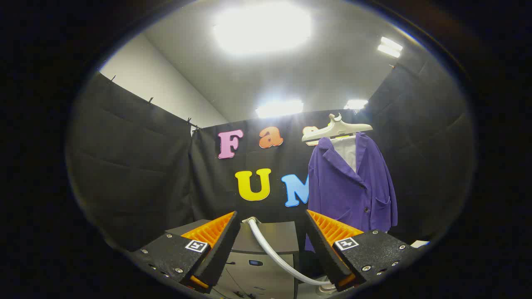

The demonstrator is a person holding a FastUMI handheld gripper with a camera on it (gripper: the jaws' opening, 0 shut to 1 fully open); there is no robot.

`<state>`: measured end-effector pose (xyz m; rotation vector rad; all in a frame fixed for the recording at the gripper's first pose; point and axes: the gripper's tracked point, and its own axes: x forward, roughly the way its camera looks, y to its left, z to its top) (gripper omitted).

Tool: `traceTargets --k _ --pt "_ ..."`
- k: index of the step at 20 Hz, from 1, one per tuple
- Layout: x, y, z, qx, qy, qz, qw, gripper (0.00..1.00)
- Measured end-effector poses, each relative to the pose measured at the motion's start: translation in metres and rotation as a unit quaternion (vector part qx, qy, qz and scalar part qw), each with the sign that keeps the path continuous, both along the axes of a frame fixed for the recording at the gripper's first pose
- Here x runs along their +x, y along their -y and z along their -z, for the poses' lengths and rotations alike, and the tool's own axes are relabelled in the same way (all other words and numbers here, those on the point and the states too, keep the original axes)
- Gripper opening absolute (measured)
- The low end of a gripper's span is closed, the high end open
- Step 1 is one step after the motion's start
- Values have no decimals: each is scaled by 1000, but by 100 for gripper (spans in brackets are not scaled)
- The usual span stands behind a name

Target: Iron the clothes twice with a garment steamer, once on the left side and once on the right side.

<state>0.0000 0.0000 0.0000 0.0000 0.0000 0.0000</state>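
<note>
Our tool (272, 218) is spread wide, its two orange-ribbed fingers (210, 230) well apart and gripping nothing; neither pad touches anything. Between the fingers and just beyond them we see a white hose (274, 253) that rises from a fitting on top of a grey cabinet (270, 245) and curves down toward the right finger, passing close by its inner edge; we cannot tell whether it brushes that finger. The cabinet's flat top and front panel lie straight ahead of the fingertips, and its near edge sits low between them.

Beyond the right finger hangs the purple jacket (353, 182), buttoned over a white lining, on a pale plastic hanger (334, 129) against the black cloth wall (137, 166). Its lower hem drops behind the right finger's tip. The jacket's left edge hangs free against the back wall, and its right sleeve falls near the side wall, so the room beside it is narrower on that side. Open air fills the space from the fingertips up to the garment, and to the left of the cabinet the cloth wall stands back.

We look slightly upward: the tool is held low, aimed at the cabinet and the wall above it, with the ceiling lights (262, 27) overhead.
</note>
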Motion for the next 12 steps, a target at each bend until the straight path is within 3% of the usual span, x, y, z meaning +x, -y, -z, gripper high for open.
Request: traceTargets --k 12 --pt "-4 -3 22 -4 -30 1 1000 95"
